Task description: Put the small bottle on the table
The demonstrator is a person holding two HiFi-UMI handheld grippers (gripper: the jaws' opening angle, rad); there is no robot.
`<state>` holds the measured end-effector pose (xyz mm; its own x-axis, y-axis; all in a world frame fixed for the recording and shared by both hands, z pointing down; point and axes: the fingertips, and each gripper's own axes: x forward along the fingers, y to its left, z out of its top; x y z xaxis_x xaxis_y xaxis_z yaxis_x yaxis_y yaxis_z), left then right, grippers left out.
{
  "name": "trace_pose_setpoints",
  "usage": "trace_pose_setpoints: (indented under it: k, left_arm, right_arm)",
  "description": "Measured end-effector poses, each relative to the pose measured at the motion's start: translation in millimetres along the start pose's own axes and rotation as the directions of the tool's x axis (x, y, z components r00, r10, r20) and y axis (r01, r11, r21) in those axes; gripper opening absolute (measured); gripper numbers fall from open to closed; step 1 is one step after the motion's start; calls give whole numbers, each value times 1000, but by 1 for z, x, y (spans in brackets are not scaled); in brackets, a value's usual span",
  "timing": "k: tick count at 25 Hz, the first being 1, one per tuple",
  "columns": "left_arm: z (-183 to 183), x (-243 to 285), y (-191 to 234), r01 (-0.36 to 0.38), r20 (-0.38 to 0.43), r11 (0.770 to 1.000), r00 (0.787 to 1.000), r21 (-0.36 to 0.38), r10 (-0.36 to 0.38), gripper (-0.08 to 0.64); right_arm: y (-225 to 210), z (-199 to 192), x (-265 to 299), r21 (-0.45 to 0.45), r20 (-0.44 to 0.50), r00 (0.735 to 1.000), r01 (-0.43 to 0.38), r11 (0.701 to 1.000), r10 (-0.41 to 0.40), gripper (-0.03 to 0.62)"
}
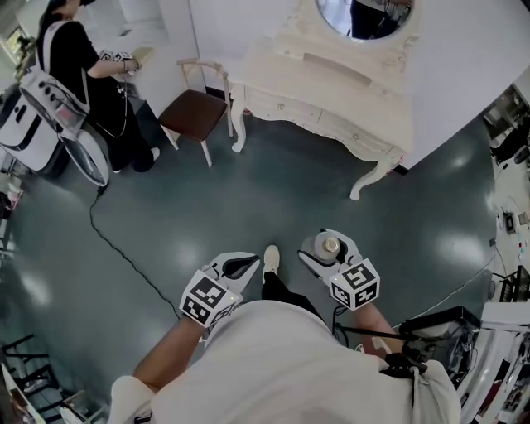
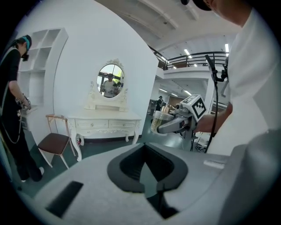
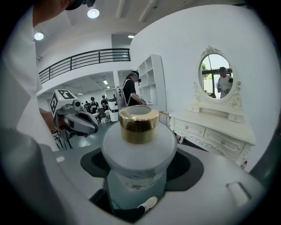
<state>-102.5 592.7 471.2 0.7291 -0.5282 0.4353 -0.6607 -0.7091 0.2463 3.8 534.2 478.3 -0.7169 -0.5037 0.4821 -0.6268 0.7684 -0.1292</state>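
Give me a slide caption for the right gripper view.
Right gripper grips a gold-capped bottle, white dressing table and mirror ahead.

You are facing the dressing table (image 1: 331, 99), which is standing against the wall with its mirror (image 1: 364, 16) rising from the back of its top. A chair (image 1: 195, 112) is sitting just beside the table's left end, and farther left of the table a person (image 1: 79, 74) is standing at a shelf unit (image 2: 41, 61). A cable (image 1: 124, 257) is trailing across the floor (image 1: 273, 190) in front of the table, off to its left. You are holding both grippers well short of the table: the left gripper (image 1: 246, 263) before its left end, the right gripper (image 1: 330, 242) before its middle, with the small bottle (image 3: 138, 145) sitting upright between its jaws.
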Motion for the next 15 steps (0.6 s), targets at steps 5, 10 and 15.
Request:
trace_pose_setpoints:
  k: [5, 10, 15]
  left_arm:
    - [62, 54, 66, -34, -23, 999, 999, 28, 35, 3]
    - [127, 121, 123, -51, -30, 996, 998, 68, 53, 3]
    - [172, 180, 153, 8, -58, 996, 998, 91, -3, 3]
  right_arm:
    - [-89, 54, 52, -20, 31, 999, -27, 999, 27, 336]
    - [-184, 100, 85, -61, 61, 998, -18, 998, 22, 336]
    - [-263, 110, 105, -33, 44, 998, 46, 998, -45, 336]
